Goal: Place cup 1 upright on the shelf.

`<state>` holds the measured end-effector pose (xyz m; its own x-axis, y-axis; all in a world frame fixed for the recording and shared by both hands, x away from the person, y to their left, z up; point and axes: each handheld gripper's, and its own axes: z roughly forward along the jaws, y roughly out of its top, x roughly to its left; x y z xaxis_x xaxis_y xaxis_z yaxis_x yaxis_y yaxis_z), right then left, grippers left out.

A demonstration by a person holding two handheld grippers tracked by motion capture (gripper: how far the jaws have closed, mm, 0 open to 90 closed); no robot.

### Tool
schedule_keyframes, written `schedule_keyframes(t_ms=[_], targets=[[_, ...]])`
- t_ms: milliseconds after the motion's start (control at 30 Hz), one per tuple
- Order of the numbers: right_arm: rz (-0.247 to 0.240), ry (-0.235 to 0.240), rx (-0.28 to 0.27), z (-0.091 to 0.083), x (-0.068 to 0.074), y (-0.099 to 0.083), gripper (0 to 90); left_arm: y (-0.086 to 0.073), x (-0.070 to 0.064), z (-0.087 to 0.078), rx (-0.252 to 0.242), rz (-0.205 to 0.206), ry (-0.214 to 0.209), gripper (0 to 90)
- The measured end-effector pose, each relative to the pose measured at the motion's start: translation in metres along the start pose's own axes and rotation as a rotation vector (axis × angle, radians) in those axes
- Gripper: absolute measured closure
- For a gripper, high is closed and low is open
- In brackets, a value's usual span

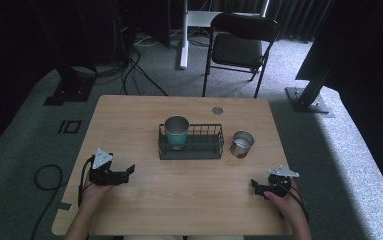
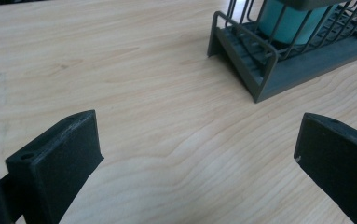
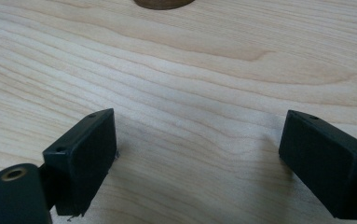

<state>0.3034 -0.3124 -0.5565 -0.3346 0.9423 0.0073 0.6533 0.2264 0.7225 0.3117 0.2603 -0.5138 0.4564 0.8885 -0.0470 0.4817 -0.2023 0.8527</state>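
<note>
Dark curtains and grey carpet ring a pale wooden table (image 1: pixel 179 200), where the work sits near the middle. A teal cup (image 1: pixel 176 131) with a metal rim stands upright in the left end of a dark wire basket (image 1: pixel 209 150), which lies crosswise at the table's centre. In the left gripper view the same basket (image 2: pixel 278 79) shows at the upper right, its near corner turned toward the camera and the teal cup (image 2: pixel 283 23) behind its bars. Just beside the basket's right end, apart from it, a steel cup (image 1: pixel 242 144) stands upright on the bare wood; the bottom of what seems to be that cup (image 3: pixel 163 3) shows at the top edge of the right gripper view.

Nearer the person, the left tongs (image 1: pixel 128 172) rest on the table at the front left, held in the left hand (image 1: pixel 94 192) and pointing toward the basket. Their jaws stand wide apart, released, with bare wood between them (image 2: pixel 197 154). The right tongs (image 1: pixel 255 186) lie at the front right in the right hand (image 1: pixel 289 200), well apart from the steel cup and pointing left, toward the table's middle. Their jaws are likewise spread and hold nothing (image 3: pixel 197 158).

Set into the wood near the far edge is a small round grey cap (image 1: pixel 217 110). Beyond the table a black folding chair (image 1: pixel 239 47) stands on the carpet, and black cables (image 1: pixel 129 75) trail across the floor at the far left.
</note>
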Motion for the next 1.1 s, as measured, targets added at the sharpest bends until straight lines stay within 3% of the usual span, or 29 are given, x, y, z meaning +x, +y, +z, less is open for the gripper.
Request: schedule_keyframes(t_ms=[333,800,1100], targets=[[0.000,0.000,0.000,0.000,0.000,0.000,10.7,-0.017,0.006,-0.007,0.052,0.007,0.045,1.1],[0.000,0.000,-0.001,0.000,0.000,0.000,10.7,-0.036,0.010,-0.013,0.111,-0.024,0.095,1.1],[0.000,0.000,-0.001,0.000,0.000,0.000,10.7,-0.046,0.016,-0.019,0.140,-0.075,0.136,1.1]])
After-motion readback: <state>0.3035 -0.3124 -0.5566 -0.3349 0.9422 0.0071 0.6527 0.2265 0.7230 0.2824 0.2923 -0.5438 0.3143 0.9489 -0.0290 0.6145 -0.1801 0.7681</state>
